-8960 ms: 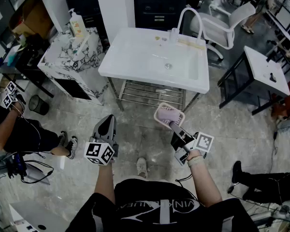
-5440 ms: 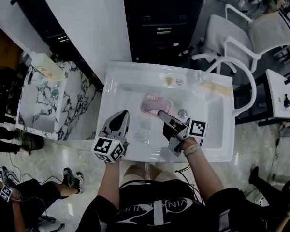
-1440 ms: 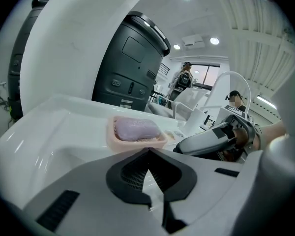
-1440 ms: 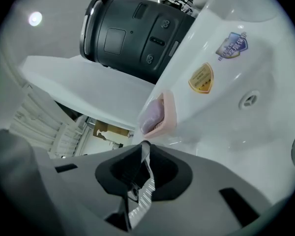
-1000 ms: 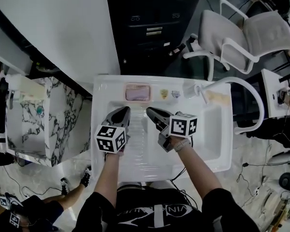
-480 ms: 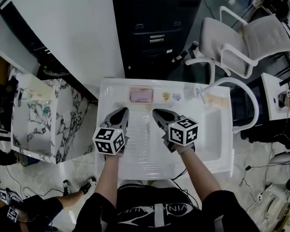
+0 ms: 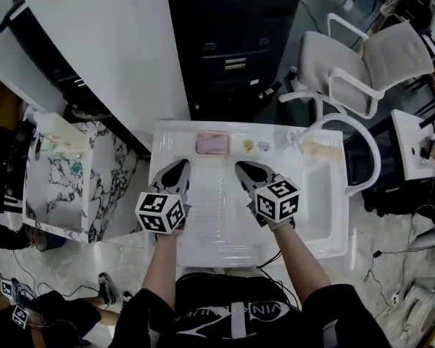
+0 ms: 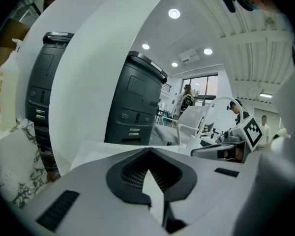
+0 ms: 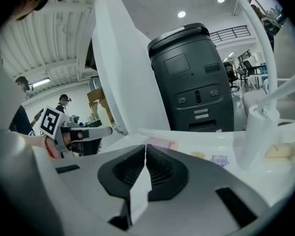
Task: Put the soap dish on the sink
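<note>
The pink soap dish (image 7: 212, 144) rests on the back ledge of the white sink (image 7: 162, 138), left of the faucet (image 7: 348, 124). Nothing holds it. Both grippers hover over the basin, in front of the dish and apart from it. My left gripper (image 7: 180, 167) is shut and empty, its tips meeting in the left gripper view (image 8: 148, 151). My right gripper (image 7: 243, 168) is also shut with nothing between its fingers (image 9: 145, 147). In the right gripper view the soap dish (image 9: 160, 143) lies just beyond the jaws on the ledge.
Two small stickers (image 7: 255, 146) and a yellowish pad (image 7: 320, 149) lie on the ledge by the faucet. A marbled side cabinet (image 7: 65, 180) stands left of the sink, a dark cabinet (image 7: 232, 42) behind it, and a white office chair (image 7: 370, 56) at the back right.
Earlier my right gripper carried the dish to the sink; it now lies on the ledge. In the last second both grippers lifted and drew back slightly, and the right one rolled.
</note>
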